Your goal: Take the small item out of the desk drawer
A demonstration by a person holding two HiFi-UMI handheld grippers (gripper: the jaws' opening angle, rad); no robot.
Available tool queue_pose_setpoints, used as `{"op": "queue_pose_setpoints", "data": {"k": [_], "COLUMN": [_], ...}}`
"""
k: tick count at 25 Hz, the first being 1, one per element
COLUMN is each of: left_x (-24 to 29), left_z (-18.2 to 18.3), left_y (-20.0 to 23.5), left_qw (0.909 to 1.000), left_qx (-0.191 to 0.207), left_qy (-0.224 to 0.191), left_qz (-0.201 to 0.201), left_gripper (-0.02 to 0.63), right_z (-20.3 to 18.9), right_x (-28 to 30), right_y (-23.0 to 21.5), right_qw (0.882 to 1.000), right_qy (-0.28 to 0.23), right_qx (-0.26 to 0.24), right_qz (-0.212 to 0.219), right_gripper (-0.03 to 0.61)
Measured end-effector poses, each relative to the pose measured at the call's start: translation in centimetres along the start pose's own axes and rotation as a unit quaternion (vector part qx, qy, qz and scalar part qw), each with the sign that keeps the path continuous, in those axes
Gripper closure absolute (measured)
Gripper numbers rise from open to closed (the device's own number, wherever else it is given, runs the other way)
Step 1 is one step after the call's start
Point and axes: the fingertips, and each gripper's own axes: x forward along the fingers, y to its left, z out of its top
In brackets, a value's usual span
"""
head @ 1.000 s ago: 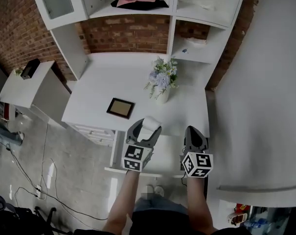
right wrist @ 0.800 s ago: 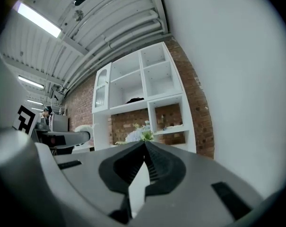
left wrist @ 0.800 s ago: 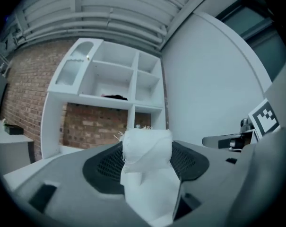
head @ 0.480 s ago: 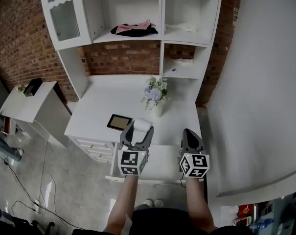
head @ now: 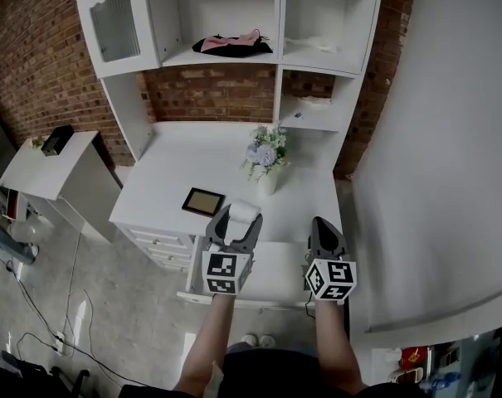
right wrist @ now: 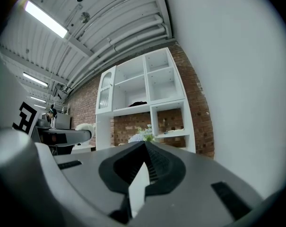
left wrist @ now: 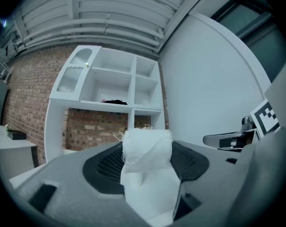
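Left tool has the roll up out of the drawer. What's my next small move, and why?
Probably ease the left tool forward and lower the roll onto the bare desk beside the frame. The tool is shut on the roll, held clear above the open drawer, and that patch of desk lies just ahead.

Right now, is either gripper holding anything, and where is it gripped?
The left gripper clamps a small white fabric roll by its sides, frayed end poking past the tips. The right gripper is shut, empty.
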Motion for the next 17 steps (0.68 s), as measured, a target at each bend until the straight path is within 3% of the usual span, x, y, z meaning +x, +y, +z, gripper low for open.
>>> {"op": "queue_pose_setpoints", "data": {"k": [17], "left_x": [-0.6], "left_z": [-1.1], "left_y": [0.4], "left_qw": [0.9999], "left_qx": [-0.009], "left_qy": [0.014], "left_qz": [-0.003], "left_gripper": [0.325], "right_z": [-0.4], "right_x": [-0.4], "right_y": [0.7], "right_qw": [1.0], "right_qy": [0.009], "right_qx": [-0.001], "right_qz": [-0.004], "right_gripper": [0.581]}}
